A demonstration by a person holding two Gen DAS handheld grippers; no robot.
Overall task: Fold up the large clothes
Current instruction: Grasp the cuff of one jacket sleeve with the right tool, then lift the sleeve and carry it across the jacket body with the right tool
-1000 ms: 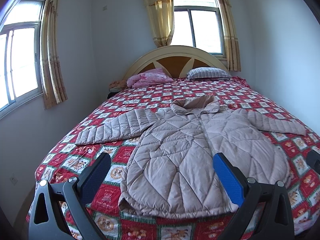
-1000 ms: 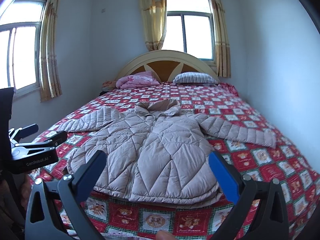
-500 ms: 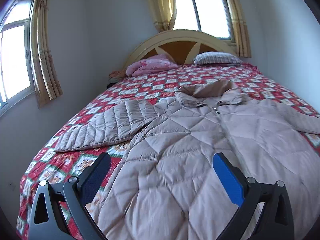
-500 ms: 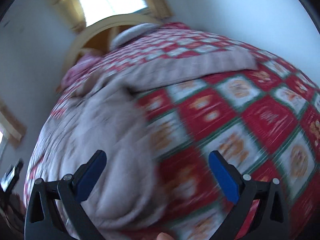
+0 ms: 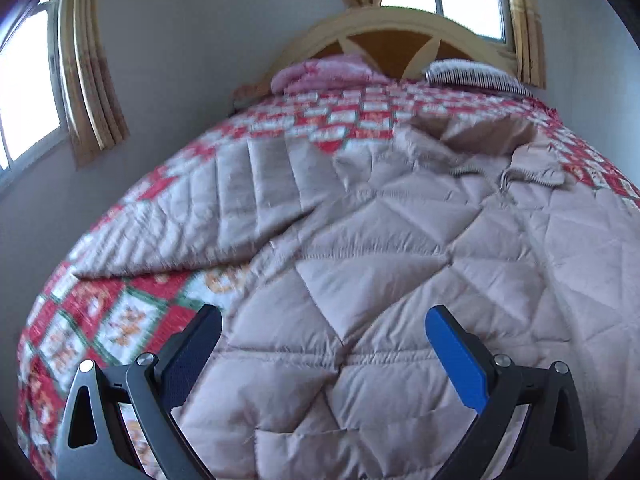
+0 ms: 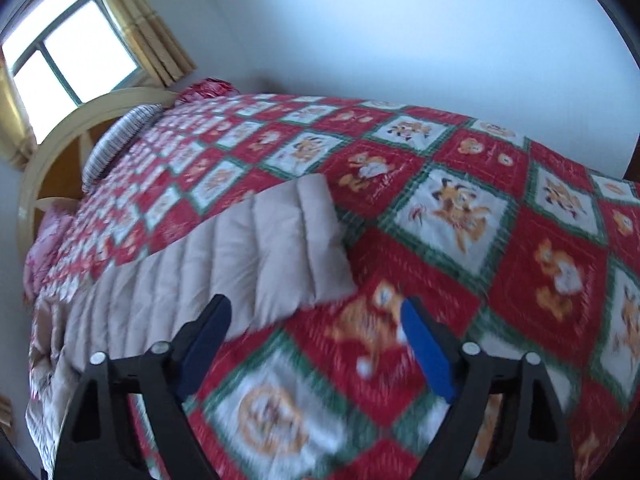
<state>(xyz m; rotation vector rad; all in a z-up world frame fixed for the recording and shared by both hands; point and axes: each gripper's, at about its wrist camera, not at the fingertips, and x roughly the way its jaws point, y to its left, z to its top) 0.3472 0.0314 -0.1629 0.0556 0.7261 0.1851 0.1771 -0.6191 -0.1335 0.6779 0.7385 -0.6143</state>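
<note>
A large beige quilted jacket [image 5: 400, 264] lay spread flat, front side up, on a bed covered with a red, white and green patchwork bedspread [image 5: 120, 320]. Its collar [image 5: 480, 140] pointed toward the headboard [image 5: 384, 36]. In the left wrist view one sleeve [image 5: 224, 216] stretched out sideways across the bedspread toward the wall with the side window. In the right wrist view the other sleeve [image 6: 248, 256] lay straight over the patchwork squares, its cuff [image 6: 320, 240] ending on a red patch.

The left gripper [image 5: 324, 340] hung over the lower body of the jacket, its jaws spread wide with nothing pinched; quilted fabric showed in the gap between the fingers, but whether they touched it could not be told.

The right gripper [image 6: 316, 328] pointed down at the bedspread just beside the cuff. Its jaws were closing but stood well apart, with only bedspread visible between them; the inner finger [image 6: 208, 332] was close to the sleeve's edge, and the picture was too blurred to tell any contact.

At the head of the bed a folded pink blanket [image 5: 324, 74] and a striped pillow [image 5: 476, 76] rested against the headboard. Yellow curtains [image 5: 92, 80] framed the windows.
</note>
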